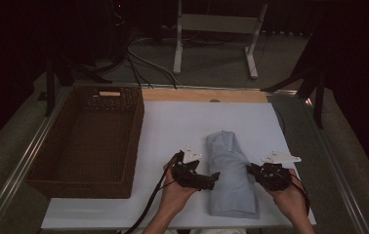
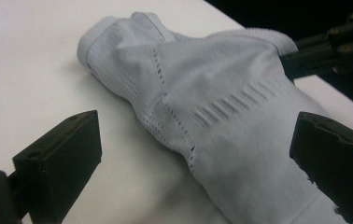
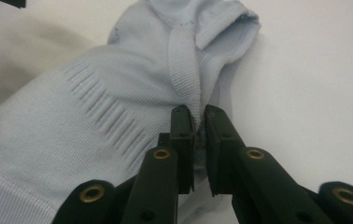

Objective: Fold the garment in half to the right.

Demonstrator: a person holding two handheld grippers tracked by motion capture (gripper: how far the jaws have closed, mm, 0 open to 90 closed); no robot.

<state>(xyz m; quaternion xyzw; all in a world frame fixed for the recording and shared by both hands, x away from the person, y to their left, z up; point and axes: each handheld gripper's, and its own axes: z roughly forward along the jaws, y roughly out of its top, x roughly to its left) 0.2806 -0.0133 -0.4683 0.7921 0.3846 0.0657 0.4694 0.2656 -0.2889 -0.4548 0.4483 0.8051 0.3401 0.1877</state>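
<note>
A folded pale blue garment (image 1: 230,170) lies lengthwise on the white sheet (image 1: 173,131) near the table's front. My left gripper (image 1: 211,180) is at its left edge, jaws wide open; in the left gripper view the garment (image 2: 221,116) lies between and beyond the two jaws. My right gripper (image 1: 252,169) is at the garment's right edge. In the right gripper view its jaws (image 3: 199,122) are pinched on a ribbed hem (image 3: 184,65) of the garment (image 3: 72,116). The right gripper's dark fingers (image 2: 324,51) show at the far side in the left gripper view.
A dark wicker basket (image 1: 55,170) stands at the left, against the white sheet's edge, with nothing seen inside. A wooden strip (image 1: 204,95) runs along the sheet's far edge. Metal rails (image 1: 19,163) border the table. A white frame (image 1: 216,29) and cables lie beyond.
</note>
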